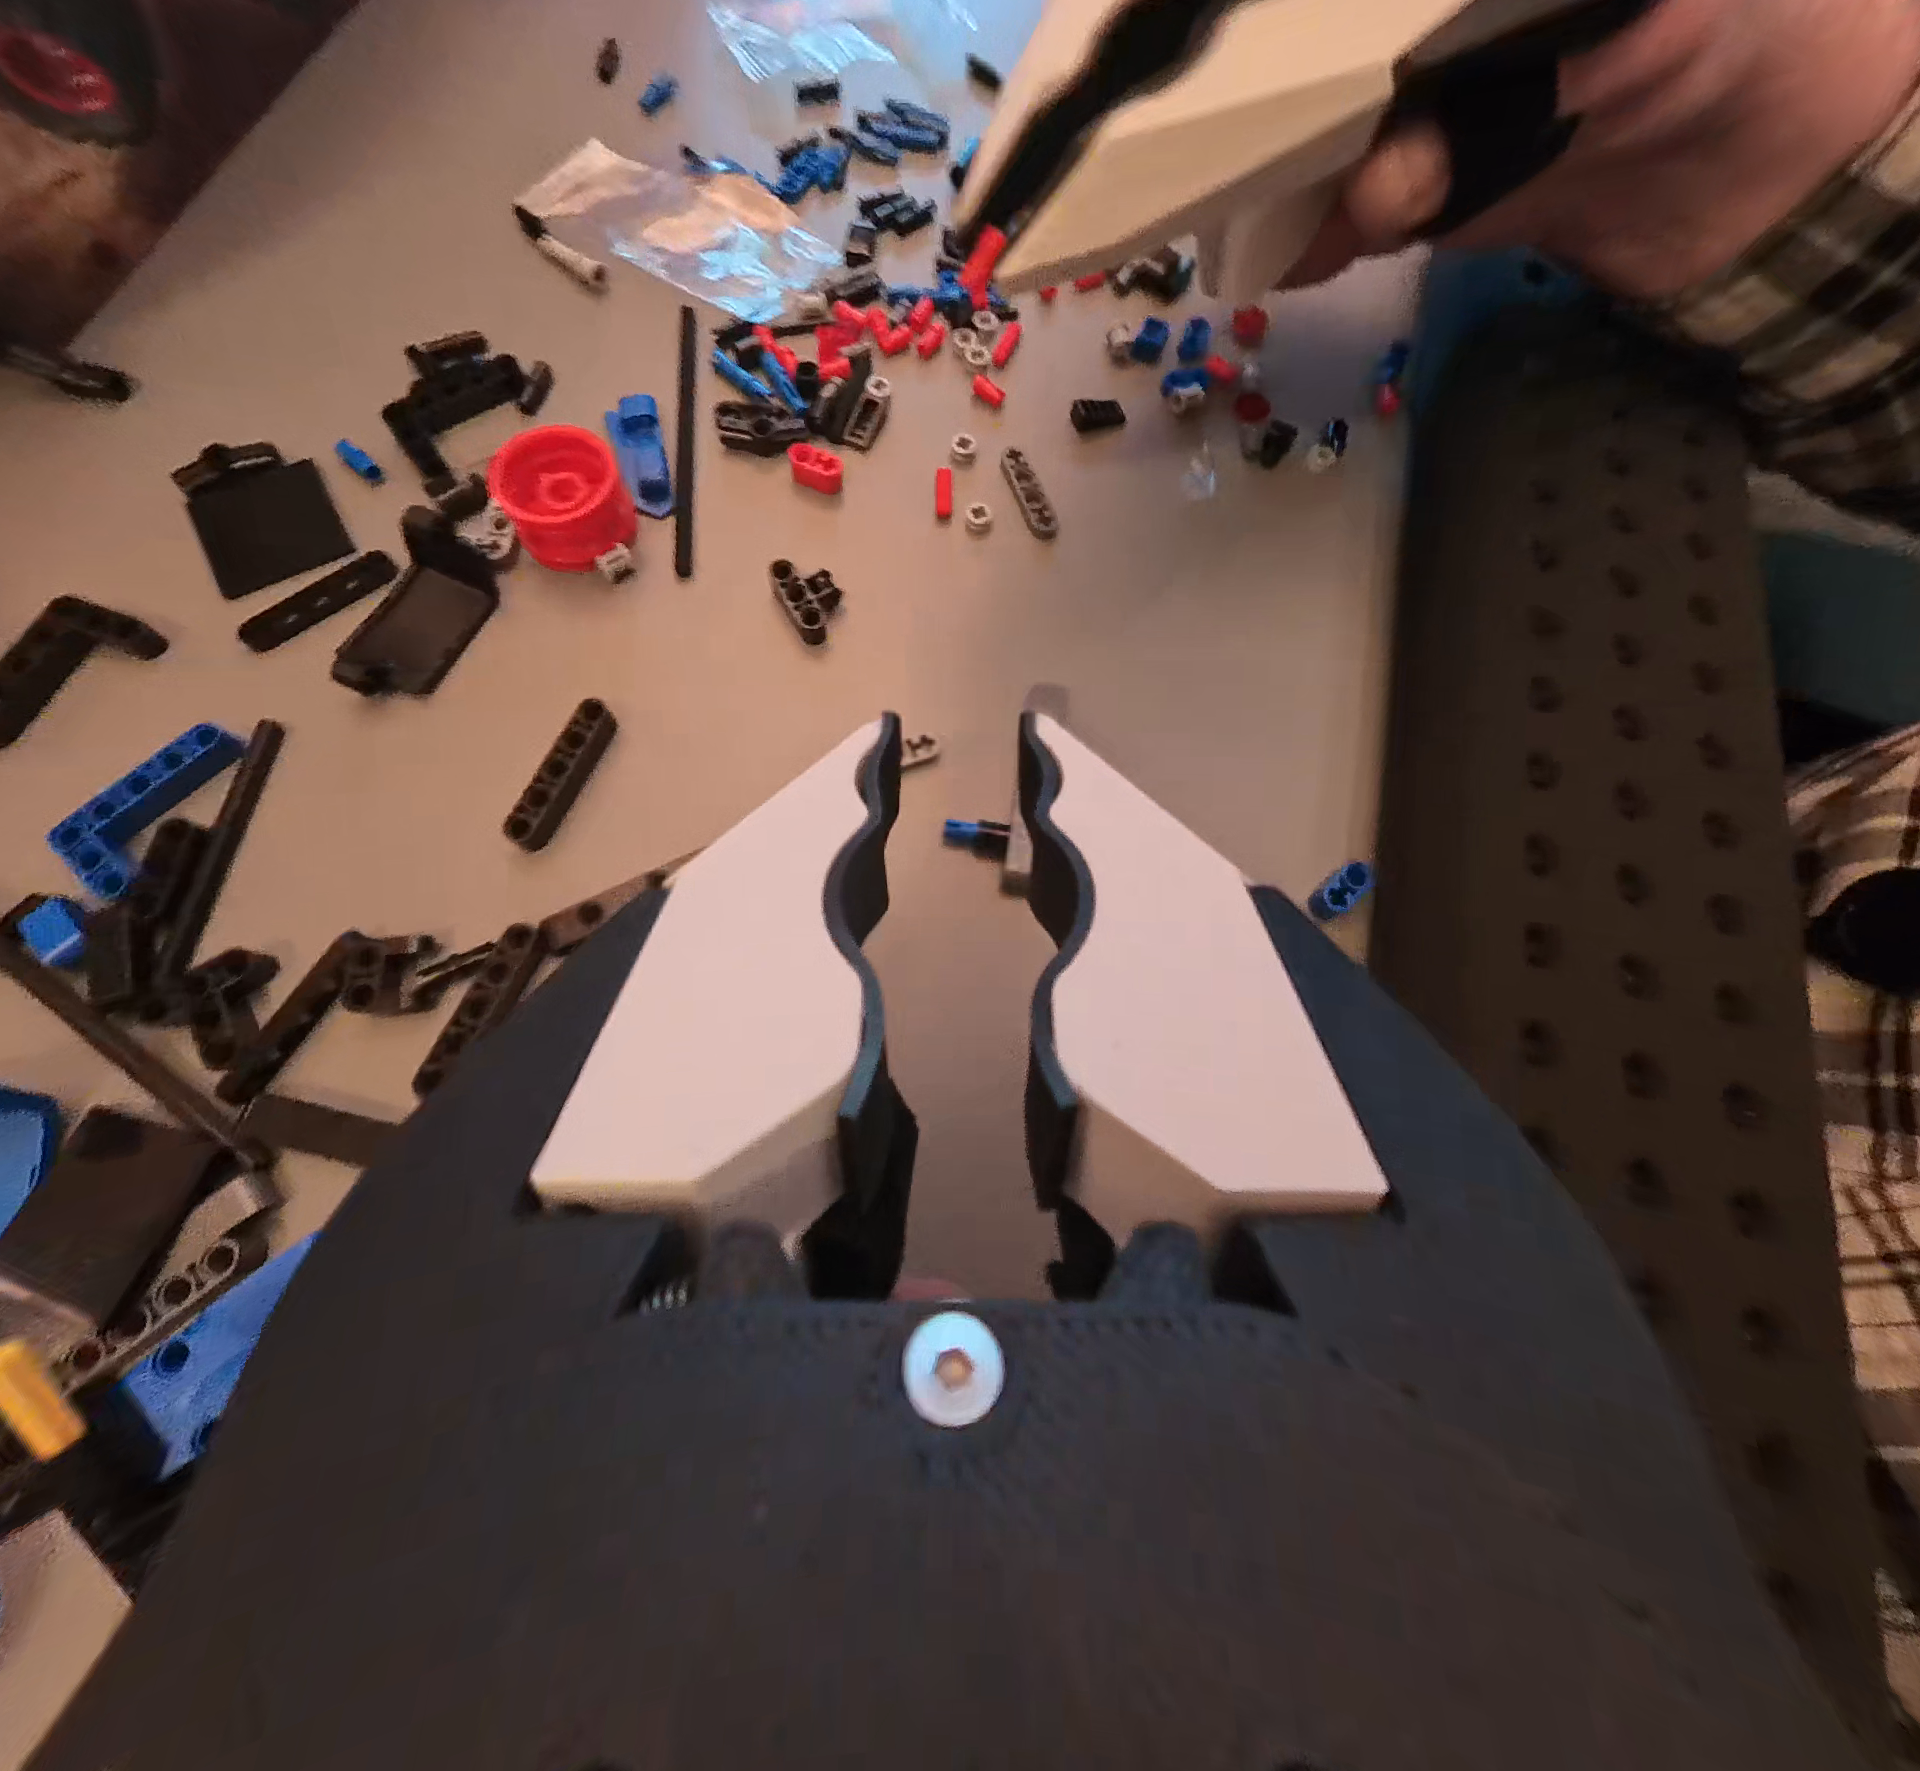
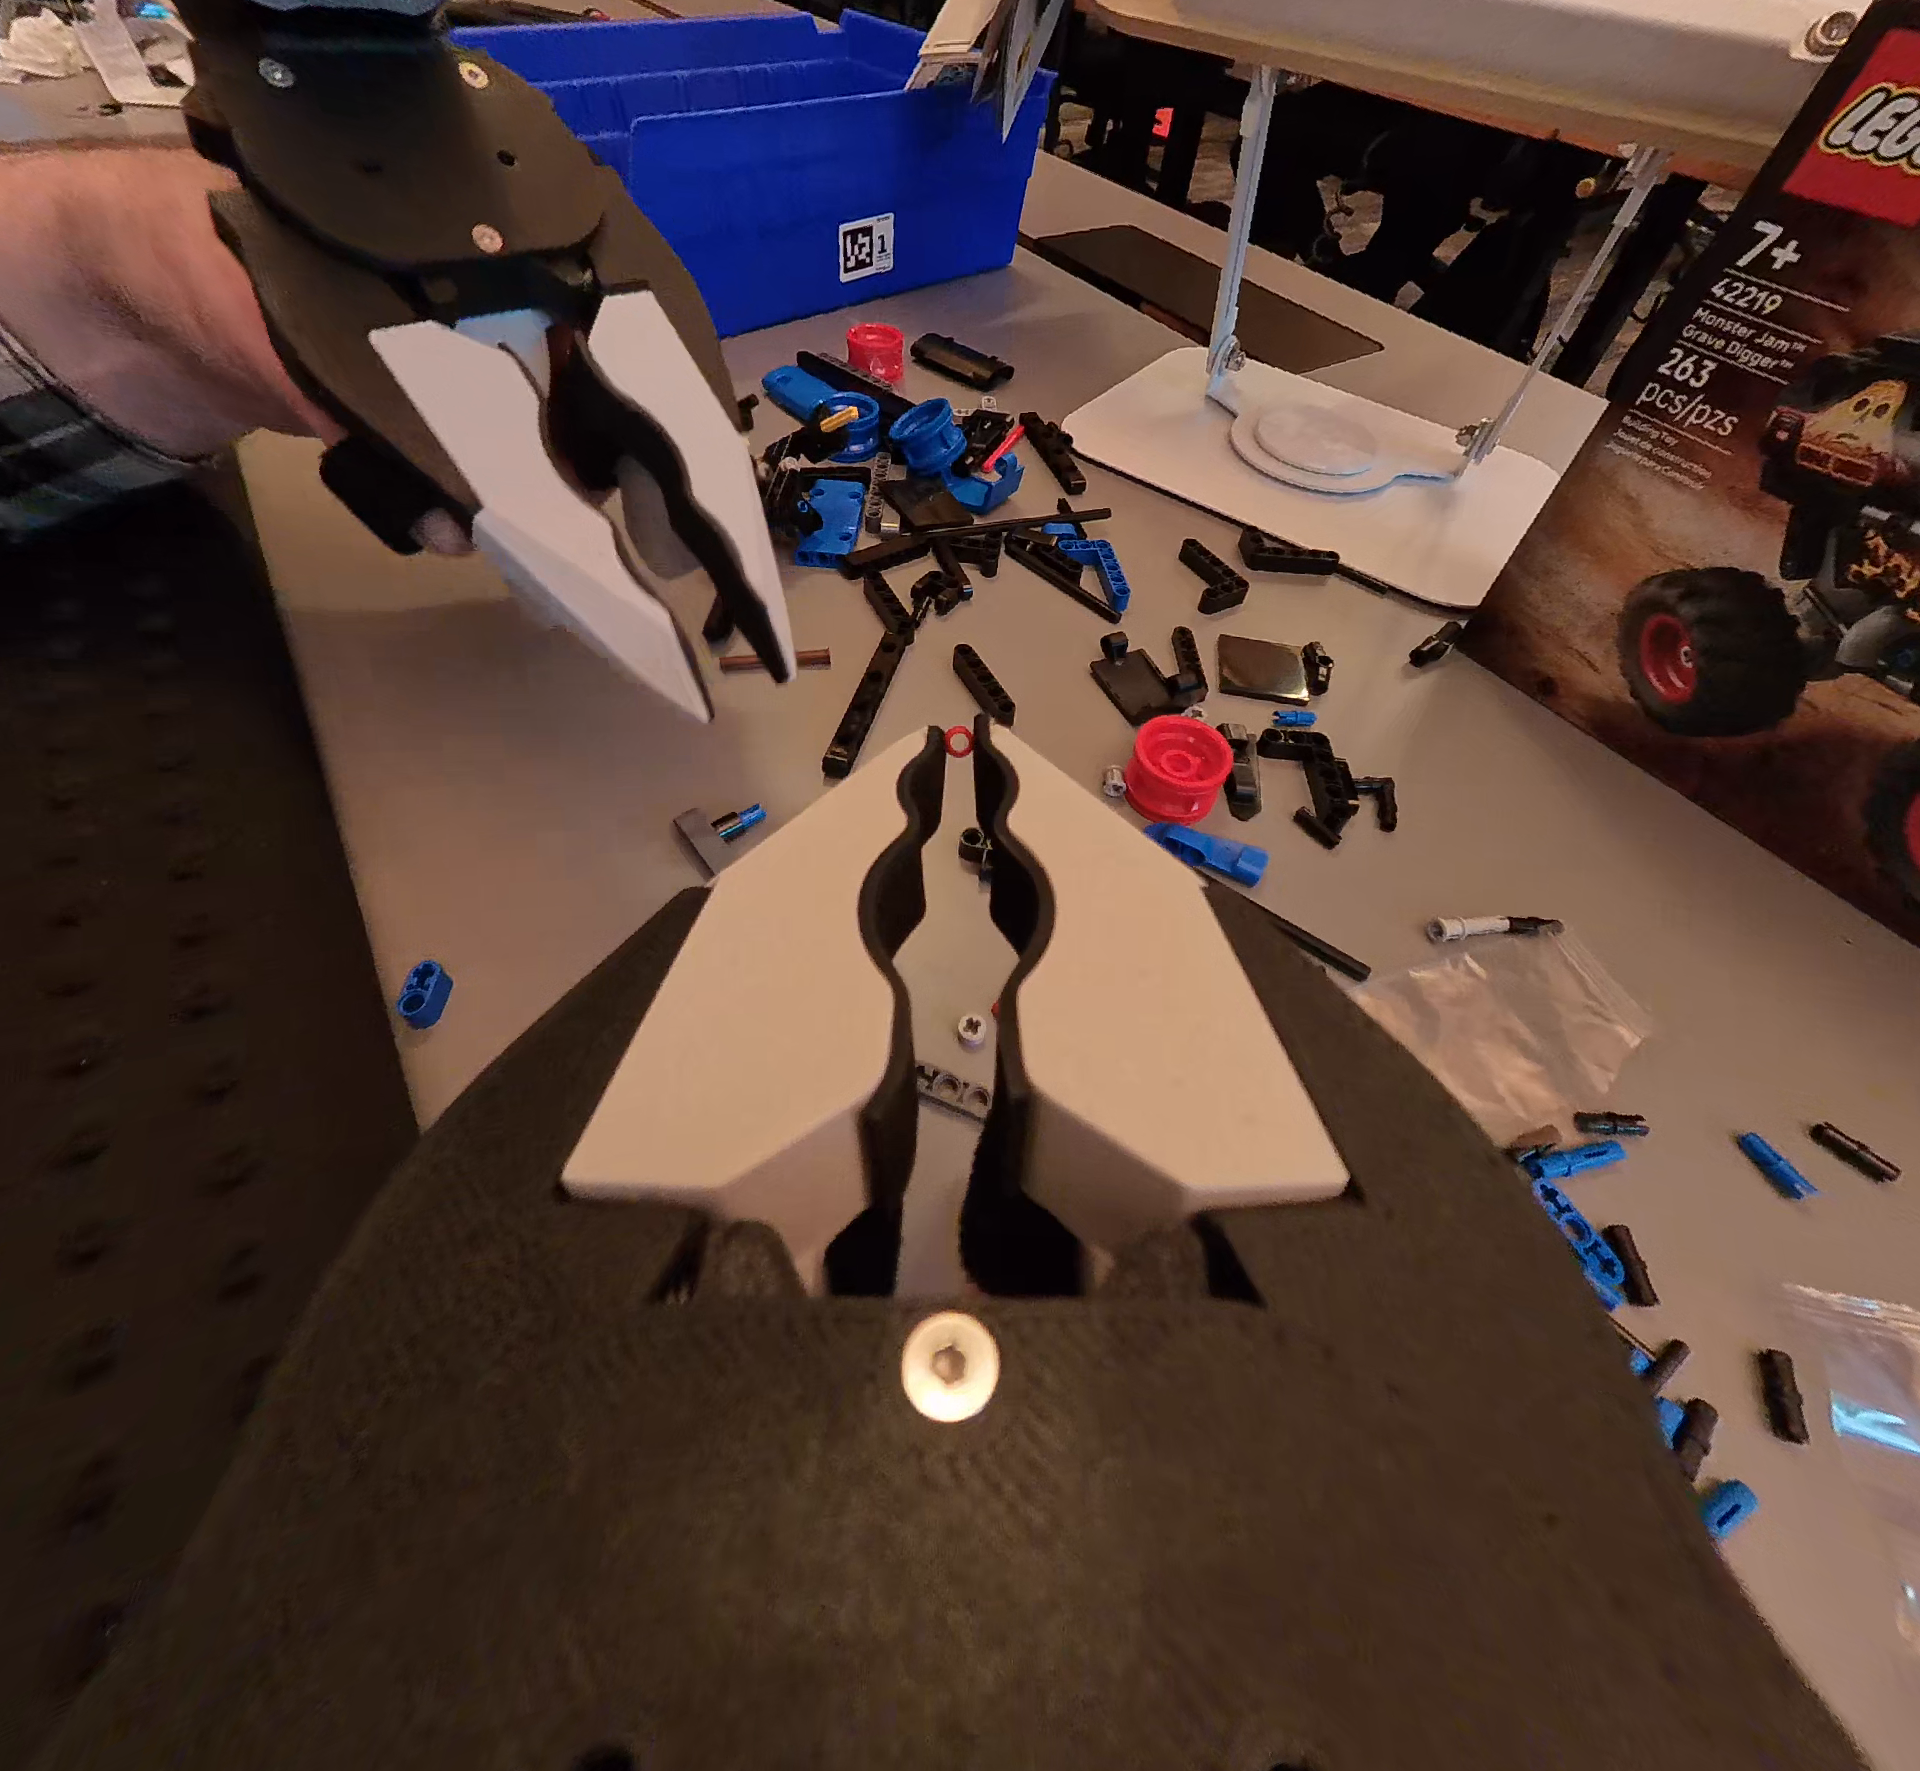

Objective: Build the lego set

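Observation:
Loose Lego pieces, black, blue and red, lie scattered on the grey table (image 1: 1143,599). My right gripper (image 2: 958,736) is shut on a small red piece (image 2: 958,740) at its tips. In the left wrist view it (image 1: 987,251) hovers over a pile of small red and blue pins (image 1: 894,339) with the red piece (image 1: 982,254). My left gripper (image 1: 958,729) is open and empty, above the table. A grey piece with a blue pin (image 1: 971,830) lies just below its tips. The left gripper also shows in the right wrist view (image 2: 743,687).
A red wheel hub (image 2: 1179,771) lies among black beams. A blue bin (image 2: 810,152) stands at the back. A white stand (image 2: 1351,464) holds the instruction booklet. The set's box (image 2: 1766,526) stands on the right. Clear bags (image 2: 1507,1025) lie nearby. A dark perforated mat (image 1: 1579,786) borders the table. The left gripper's tips are roughly 8 centimetres from the right gripper's.

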`<state>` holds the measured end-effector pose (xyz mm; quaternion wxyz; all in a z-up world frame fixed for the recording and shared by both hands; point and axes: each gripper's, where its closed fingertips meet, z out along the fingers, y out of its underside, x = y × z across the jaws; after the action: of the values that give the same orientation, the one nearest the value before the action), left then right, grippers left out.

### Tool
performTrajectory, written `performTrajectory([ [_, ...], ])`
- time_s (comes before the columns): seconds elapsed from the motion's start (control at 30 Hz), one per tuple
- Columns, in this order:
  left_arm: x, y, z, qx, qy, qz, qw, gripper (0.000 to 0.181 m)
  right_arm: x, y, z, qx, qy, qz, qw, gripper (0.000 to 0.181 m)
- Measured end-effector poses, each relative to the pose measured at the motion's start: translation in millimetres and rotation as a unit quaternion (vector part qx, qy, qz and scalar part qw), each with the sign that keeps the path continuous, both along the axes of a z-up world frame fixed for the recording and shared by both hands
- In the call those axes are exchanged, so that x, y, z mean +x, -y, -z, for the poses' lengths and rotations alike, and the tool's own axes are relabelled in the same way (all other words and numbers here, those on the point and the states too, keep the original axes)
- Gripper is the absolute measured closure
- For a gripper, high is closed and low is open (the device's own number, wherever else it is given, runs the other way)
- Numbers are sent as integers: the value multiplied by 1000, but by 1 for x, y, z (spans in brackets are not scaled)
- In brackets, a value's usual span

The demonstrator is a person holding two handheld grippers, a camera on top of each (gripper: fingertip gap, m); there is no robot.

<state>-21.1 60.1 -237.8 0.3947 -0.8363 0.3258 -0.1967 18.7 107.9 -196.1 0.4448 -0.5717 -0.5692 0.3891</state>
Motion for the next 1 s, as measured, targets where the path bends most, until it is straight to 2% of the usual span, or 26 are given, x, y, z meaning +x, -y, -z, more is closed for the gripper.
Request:
performTrajectory([
  [0.13, 16, 4, 23, -8, -83, 38, 996, 160, 0, 1, 1, 4, 3, 0, 1000, 179],
  [0.23, 28, 6, 37, -23, -110, 62, 992, 160, 0, 0, 1, 5, 2, 1, 1000, 179],
  [0.33, 28, 3, 50, -26, -155, 67, 985, 168, 0, 0, 1, 5, 3, 1, 1000, 179],
  [0.4, 31, 1, 50, -23, -150, 63, 986, 176, 1, 0, 1, 7, 3, 2, 1000, 179],
  [0.63, 23, 0, 49, -15, -139, 34, 990, 176, 0, -1, 1, 10, 3, 3, 1000, 179],
  [1.0, 21, 0, 48, -19, -127, 25, 991, 176, 1, -3, 2, 14, 4, 8, 1000, 179],
])
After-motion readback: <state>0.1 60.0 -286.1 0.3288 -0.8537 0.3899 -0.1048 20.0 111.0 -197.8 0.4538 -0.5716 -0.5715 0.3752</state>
